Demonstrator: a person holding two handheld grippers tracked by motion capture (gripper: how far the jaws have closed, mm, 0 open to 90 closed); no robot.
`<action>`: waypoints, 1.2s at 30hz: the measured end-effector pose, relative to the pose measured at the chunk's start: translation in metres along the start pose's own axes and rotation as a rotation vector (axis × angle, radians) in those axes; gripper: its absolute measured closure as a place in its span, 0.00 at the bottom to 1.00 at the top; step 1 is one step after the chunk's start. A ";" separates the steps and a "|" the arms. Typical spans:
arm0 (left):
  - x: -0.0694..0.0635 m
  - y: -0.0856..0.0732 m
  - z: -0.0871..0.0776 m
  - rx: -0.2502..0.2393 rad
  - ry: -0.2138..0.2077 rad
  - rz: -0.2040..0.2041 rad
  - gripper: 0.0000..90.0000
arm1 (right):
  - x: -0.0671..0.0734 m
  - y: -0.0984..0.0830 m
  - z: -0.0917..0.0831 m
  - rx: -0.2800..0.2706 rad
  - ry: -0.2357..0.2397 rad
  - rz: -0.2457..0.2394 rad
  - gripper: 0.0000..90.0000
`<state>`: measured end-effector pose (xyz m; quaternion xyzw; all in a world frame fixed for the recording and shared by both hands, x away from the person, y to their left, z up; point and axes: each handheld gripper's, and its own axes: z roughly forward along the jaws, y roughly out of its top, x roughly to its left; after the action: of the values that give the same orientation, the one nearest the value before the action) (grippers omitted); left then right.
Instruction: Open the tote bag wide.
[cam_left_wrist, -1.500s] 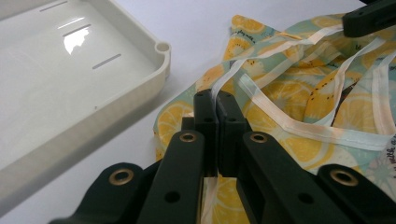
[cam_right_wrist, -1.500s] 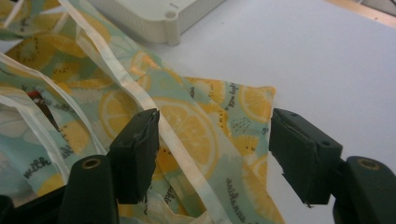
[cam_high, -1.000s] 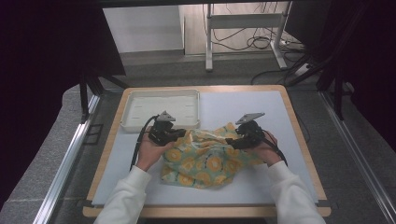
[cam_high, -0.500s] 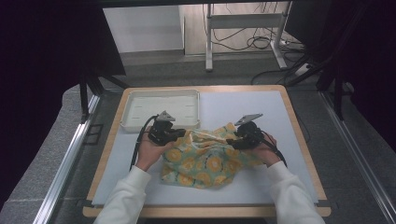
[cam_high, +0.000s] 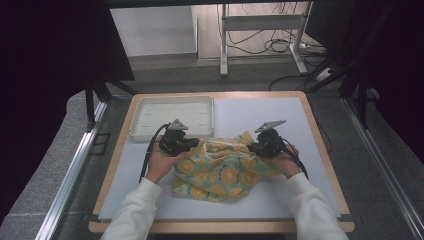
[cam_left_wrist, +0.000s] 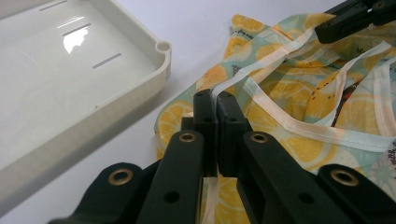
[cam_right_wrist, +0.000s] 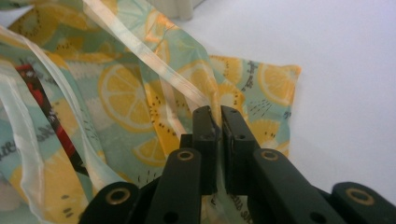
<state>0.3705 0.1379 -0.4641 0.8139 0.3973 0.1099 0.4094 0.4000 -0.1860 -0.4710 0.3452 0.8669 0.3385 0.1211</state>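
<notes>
Lemon-print cloth (cam_high: 222, 172) crumpled on table (cam_high: 260, 112), mid-front, just below white tray (cam_high: 172, 116). Pale hem strip (cam_left_wrist: 299, 126) running across folds. Left gripper (cam_high: 192, 145) at cloth's left top edge, jaws pressed together, pinching hem. Right gripper (cam_high: 252, 147) at right top edge, jaws just closing, now clamped on cloth edge too. Tray at back left, near cloth, apart from it.

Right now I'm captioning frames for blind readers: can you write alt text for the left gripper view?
The left gripper is shut on the hem of a lemon-print cloth lying on a pale table. A white tray sits beside it.
</notes>
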 end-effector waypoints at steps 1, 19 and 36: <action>0.000 0.000 0.000 0.000 0.000 0.000 0.99 | 0.000 0.000 0.000 0.000 0.000 0.000 0.95; -0.001 0.001 -0.005 -0.022 -0.008 -0.002 0.99 | -0.001 0.004 -0.016 -0.120 -0.012 0.016 0.98; -0.001 0.002 -0.013 -0.045 -0.019 -0.002 1.00 | 0.000 0.005 -0.021 -0.152 -0.007 0.012 0.98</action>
<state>0.3640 0.1442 -0.4539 0.8052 0.3917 0.1106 0.4313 0.3931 -0.1937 -0.4524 0.3412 0.8362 0.4030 0.1479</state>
